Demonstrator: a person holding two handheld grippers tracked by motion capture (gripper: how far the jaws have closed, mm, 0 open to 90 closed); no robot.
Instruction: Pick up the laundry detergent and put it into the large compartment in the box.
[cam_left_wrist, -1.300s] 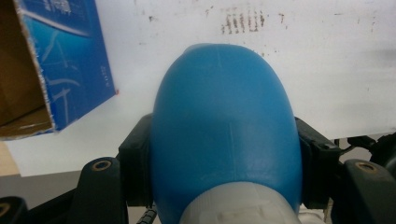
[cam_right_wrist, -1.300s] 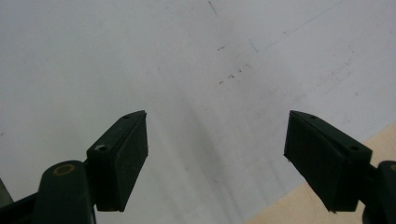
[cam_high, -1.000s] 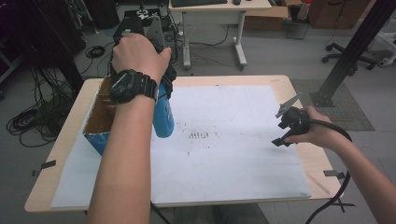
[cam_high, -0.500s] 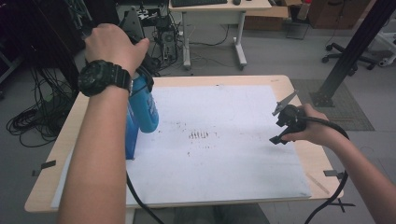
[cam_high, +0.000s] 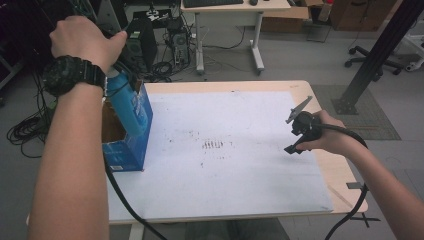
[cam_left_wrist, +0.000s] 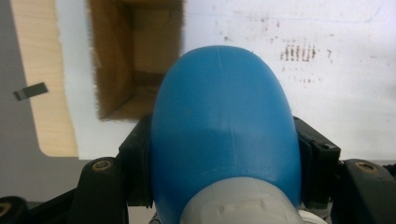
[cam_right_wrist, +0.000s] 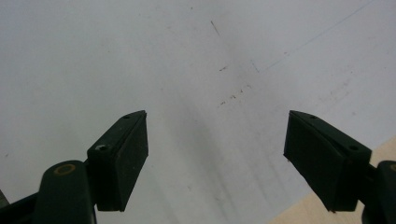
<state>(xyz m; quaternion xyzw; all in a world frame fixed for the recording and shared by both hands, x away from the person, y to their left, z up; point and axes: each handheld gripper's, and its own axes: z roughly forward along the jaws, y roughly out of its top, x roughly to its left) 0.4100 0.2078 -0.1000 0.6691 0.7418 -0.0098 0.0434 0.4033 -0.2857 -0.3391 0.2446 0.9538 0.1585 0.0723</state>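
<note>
Overhead, left gripper pinching blue bottle near its neck, above open box, right gripper spread, empty.

Lab: desk, cables, office chair

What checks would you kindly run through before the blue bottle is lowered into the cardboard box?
1. Grip: the left gripper has its pads pressed on both sides of the blue bottle: ok.
2. Box opening: the cardboard box is open at the top and looks empty in the left gripper view: ok.
3. Alignment: the bottle's base hangs beside the opening rather than straight over it: not ok.
4. Bottle cap: the grey cap is on; whether it is tight, cannot tell.
5. Right gripper: jaws open, nothing between them, over the white sheet away from the box: ok.
</note>
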